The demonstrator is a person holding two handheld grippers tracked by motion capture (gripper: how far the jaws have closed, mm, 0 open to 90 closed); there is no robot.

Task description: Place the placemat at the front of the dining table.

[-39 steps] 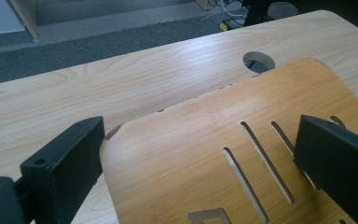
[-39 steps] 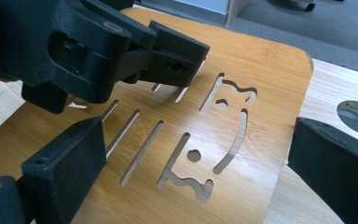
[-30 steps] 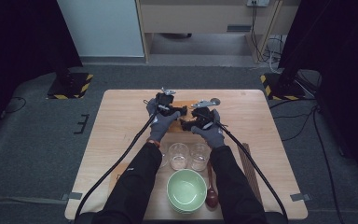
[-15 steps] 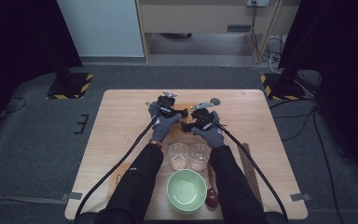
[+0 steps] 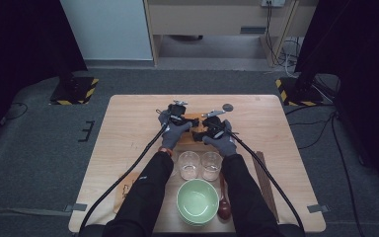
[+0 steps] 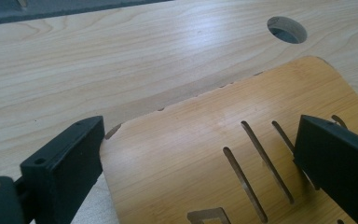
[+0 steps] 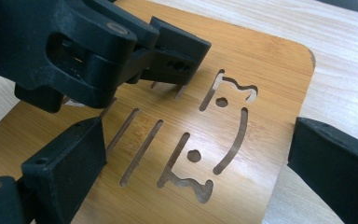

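A bamboo board (image 5: pixel 186 140) with slots and an animal-shaped cut-out lies flat at the middle of the table. My left gripper (image 5: pixel 178 117) is low over the board's far left part. It is open, and its jaws straddle a rounded corner of the board (image 6: pixel 191 154) without touching it. My right gripper (image 5: pixel 203 132) hovers open over the board (image 7: pixel 270 70), jaws wide on either side of the cut-out. The left gripper's black body (image 7: pixel 74 46) sits close in front of it.
Two clear glasses (image 5: pixel 189 164) (image 5: pixel 211 164) stand just behind the hands. Nearer the front edge are a green bowl (image 5: pixel 197 201), a brown spoon (image 5: pixel 223 202) and dark chopsticks (image 5: pixel 266 182). Another wooden board (image 5: pixel 126 190) lies front left. A round hole (image 6: pixel 286 29) pierces the table.
Both grippers have drifted slightly toward the person over the board. Nothing else has moved.
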